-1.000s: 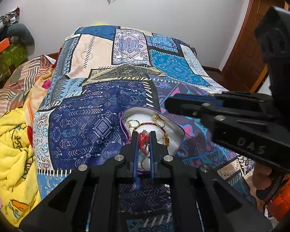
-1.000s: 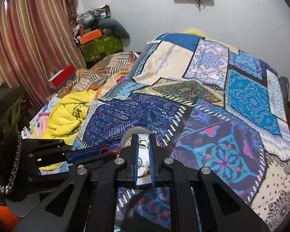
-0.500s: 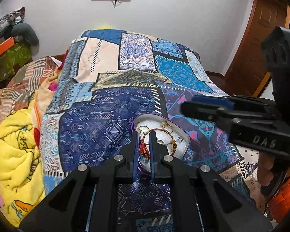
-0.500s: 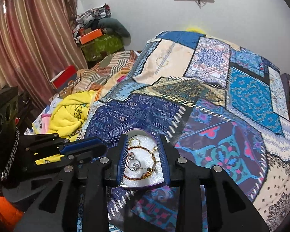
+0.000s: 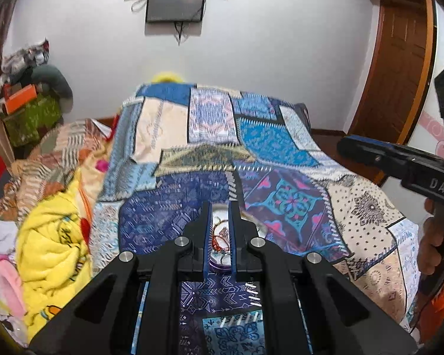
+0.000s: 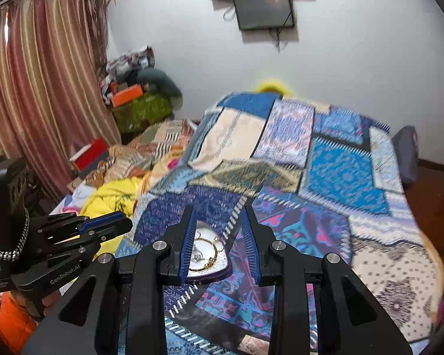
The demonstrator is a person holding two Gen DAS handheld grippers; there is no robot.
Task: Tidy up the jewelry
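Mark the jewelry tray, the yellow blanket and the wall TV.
jewelry tray (image 6: 205, 261): right wrist view, white inner surface near its front edge.
yellow blanket (image 5: 54, 245): left wrist view, middle of the crumpled heap.
wall TV (image 5: 175, 3): left wrist view, centre of the dark screen.

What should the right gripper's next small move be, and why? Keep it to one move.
Probably lower the right gripper straight toward the white tray until it straddles the gold bracelet. Its jaws stand wide open with the tray framed between them, but it hangs above the tray and touches nothing. The left gripper looks shut, so the right seems readier to pick.
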